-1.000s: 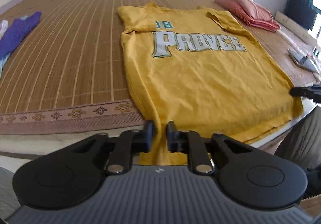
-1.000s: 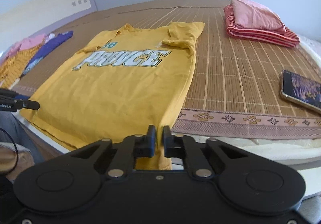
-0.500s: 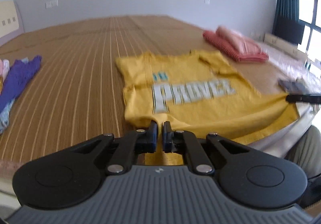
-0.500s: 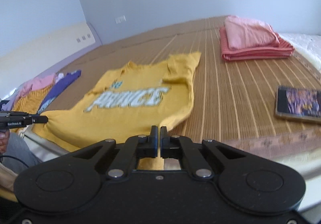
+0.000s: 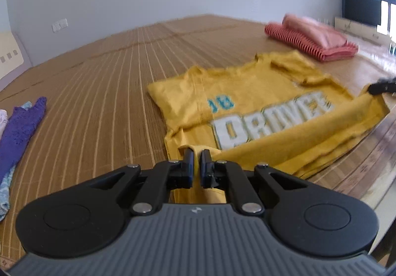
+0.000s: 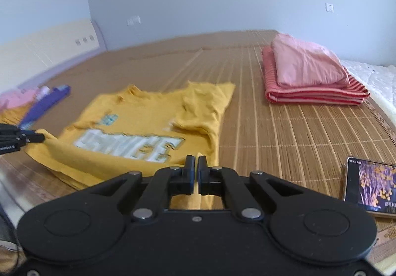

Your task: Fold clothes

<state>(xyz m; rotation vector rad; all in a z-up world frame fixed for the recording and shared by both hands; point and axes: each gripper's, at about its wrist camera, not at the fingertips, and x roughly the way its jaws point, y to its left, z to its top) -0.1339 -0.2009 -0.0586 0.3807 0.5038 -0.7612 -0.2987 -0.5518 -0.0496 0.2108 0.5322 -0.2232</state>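
Yellow cotton is now bunched in both of your grips: the left gripper (image 5: 197,158) is clamped narrow on one bottom corner of the yellow T-shirt (image 5: 250,92), and the right gripper (image 6: 196,164) is pinched on the other corner. A second ago the shirt lay flat on the bamboo mat (image 5: 104,92) of the bed with its hem hanging over the near edge; since then you have lifted the hem and carried it forward, so the lower part now arches up over the white lettering (image 6: 128,143). That looks like the first fold, bottom toward collar, about half carried. The collar and sleeves rest on the mat, well short of the folded pink and striped stack (image 6: 311,78). Keep both corners level as you lay them, or the fold will likely skew. The phone (image 6: 368,188) lies clear to your right.
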